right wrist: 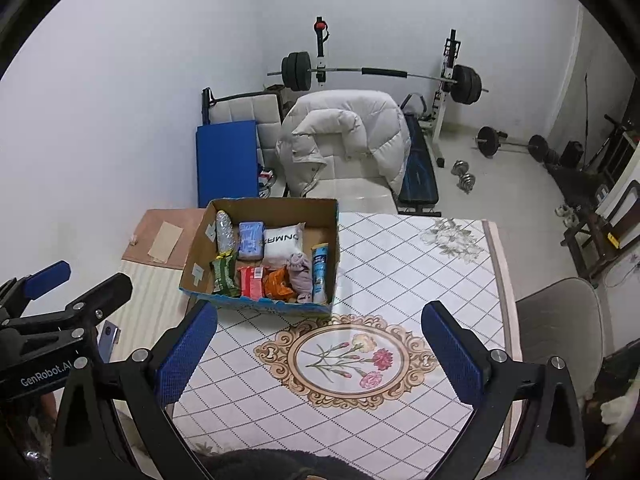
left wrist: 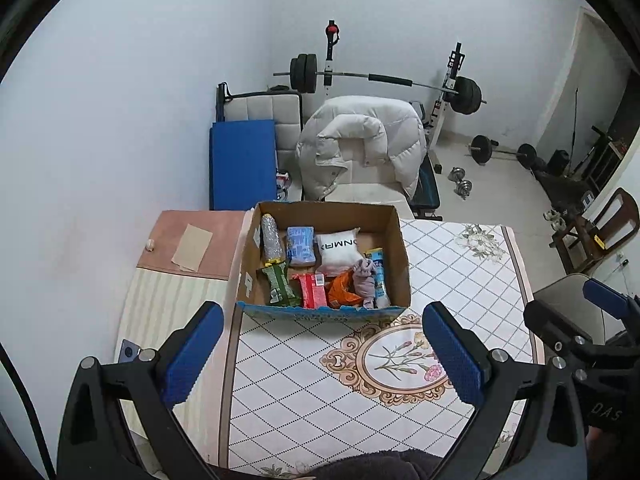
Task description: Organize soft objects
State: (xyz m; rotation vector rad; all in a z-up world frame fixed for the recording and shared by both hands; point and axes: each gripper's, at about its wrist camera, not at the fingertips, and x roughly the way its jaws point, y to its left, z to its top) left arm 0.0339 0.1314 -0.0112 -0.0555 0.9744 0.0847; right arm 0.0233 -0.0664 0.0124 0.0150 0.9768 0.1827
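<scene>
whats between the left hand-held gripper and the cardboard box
Only bare patterned tablecloth lies between the open left hand-held gripper and the cardboard box, clearest in the left wrist view.

Ahead of the left gripper (left wrist: 324,354), whose jaws stand wide apart with nothing between them, a cardboard box (left wrist: 402,264) sits on the counter (left wrist: 460,268), which is covered by a diamond-patterned cloth. Inside the box, a silver mesh roll (left wrist: 271,239), a blue packet (left wrist: 301,246) and a white pillow pack (left wrist: 339,250) lie along the far side. Nearer the jaws lie a green packet (left wrist: 279,283), a red packet (left wrist: 313,290), an orange wrapper (left wrist: 340,290) and a grey cloth (left wrist: 366,278). The right gripper (left wrist: 576,320) shows at the right edge.
</scene>
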